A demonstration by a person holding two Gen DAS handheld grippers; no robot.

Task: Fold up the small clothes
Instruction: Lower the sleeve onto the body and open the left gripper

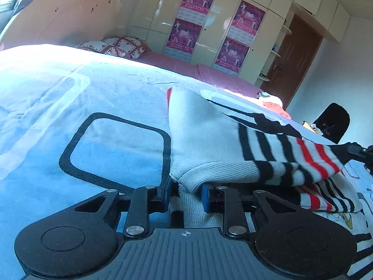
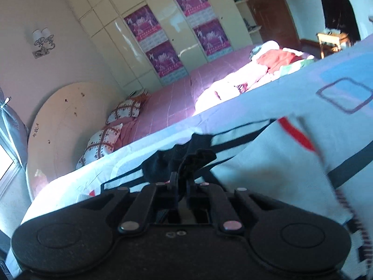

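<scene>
A small white knit sweater (image 1: 205, 135) with black and red stripes lies on the light blue bedspread (image 1: 70, 98). My left gripper (image 1: 186, 192) is shut on its ribbed white hem, which is bunched between the blue pads. The striped sleeve (image 1: 303, 158) stretches right to a black end held by my right gripper (image 1: 357, 150) at the frame's edge. In the right wrist view my right gripper (image 2: 181, 178) is shut on that bunched black cloth (image 2: 179, 156), and the sweater's white body (image 2: 268, 163) spreads to the right of it.
A heap of other clothes (image 2: 275, 58) sits at the far side of the bed. Two patterned pillows (image 2: 112, 130) lie by the headboard (image 2: 56, 121). Cream wardrobes with purple posters (image 1: 209, 23), a brown door (image 1: 296, 58) and a dark chair (image 1: 333, 121) stand beyond.
</scene>
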